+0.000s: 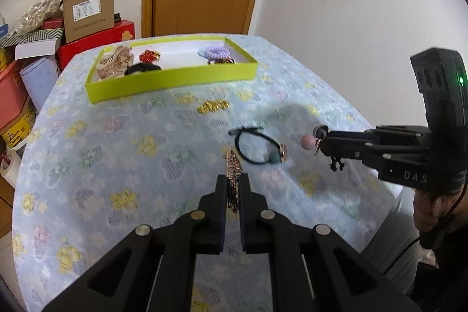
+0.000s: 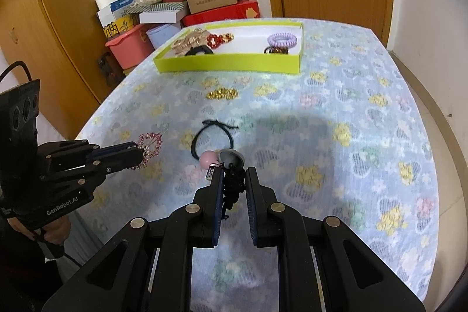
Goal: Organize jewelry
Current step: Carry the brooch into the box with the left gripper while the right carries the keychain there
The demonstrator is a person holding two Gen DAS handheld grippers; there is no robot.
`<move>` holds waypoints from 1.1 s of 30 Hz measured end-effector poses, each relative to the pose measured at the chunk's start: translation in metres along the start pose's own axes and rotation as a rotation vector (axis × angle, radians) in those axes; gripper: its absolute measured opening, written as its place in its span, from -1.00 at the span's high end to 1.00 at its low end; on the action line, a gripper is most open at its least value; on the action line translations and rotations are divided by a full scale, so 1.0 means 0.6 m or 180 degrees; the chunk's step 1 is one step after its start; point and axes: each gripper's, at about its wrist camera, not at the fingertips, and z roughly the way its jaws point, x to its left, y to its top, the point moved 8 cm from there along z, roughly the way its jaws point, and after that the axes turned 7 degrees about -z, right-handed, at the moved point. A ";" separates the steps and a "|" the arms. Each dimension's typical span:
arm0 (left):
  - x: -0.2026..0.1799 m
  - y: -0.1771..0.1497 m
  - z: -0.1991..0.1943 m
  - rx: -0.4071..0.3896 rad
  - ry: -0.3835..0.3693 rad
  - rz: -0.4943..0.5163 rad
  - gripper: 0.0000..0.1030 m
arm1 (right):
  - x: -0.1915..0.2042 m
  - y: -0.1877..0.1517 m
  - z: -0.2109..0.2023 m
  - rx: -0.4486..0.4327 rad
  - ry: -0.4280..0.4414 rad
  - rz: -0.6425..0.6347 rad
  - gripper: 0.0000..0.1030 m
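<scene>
The left gripper point(image 2: 144, 155) is clamping a pink rhinestone hair clip point(image 2: 150, 146) between its closed pads, lifted above the table's point(image 2: 351, 107) near left part; the right gripper point(image 2: 234, 180) is pinching a black hair tie with a pink bead point(image 2: 209, 158) at mid-table. One black elastic point(image 2: 212, 138) and one gold clip point(image 2: 222, 93) are lying loose ahead. The green tray point(image 2: 228, 65) at the far edge is hiding part of its contents behind its wall.

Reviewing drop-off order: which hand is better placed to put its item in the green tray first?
Marginal, probably left. Both are loaded: left gripper shut on the pink rhinestone clip, right gripper on the beaded hair tie. Both are short of the green tray.
</scene>
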 end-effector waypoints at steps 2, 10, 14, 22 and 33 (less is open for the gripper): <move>0.004 0.013 -0.001 -0.0025 0.0038 -0.0024 0.85 | -0.001 0.013 0.000 -0.0040 -0.0003 -0.0020 0.70; 0.031 0.073 0.010 -0.0101 0.0125 -0.0131 0.85 | -0.018 0.075 0.010 -0.0186 -0.0044 -0.0068 0.70; 0.049 0.108 0.023 -0.0141 0.0172 -0.0180 0.85 | -0.037 0.110 0.021 -0.0231 -0.0066 -0.0059 0.70; 0.110 0.177 0.038 -0.0271 0.0329 -0.0297 0.85 | -0.066 0.186 0.054 -0.0301 -0.0110 -0.0070 0.70; 0.205 0.234 0.086 -0.0262 0.0553 -0.0457 0.85 | -0.094 0.236 0.134 -0.0176 -0.0086 -0.0071 0.70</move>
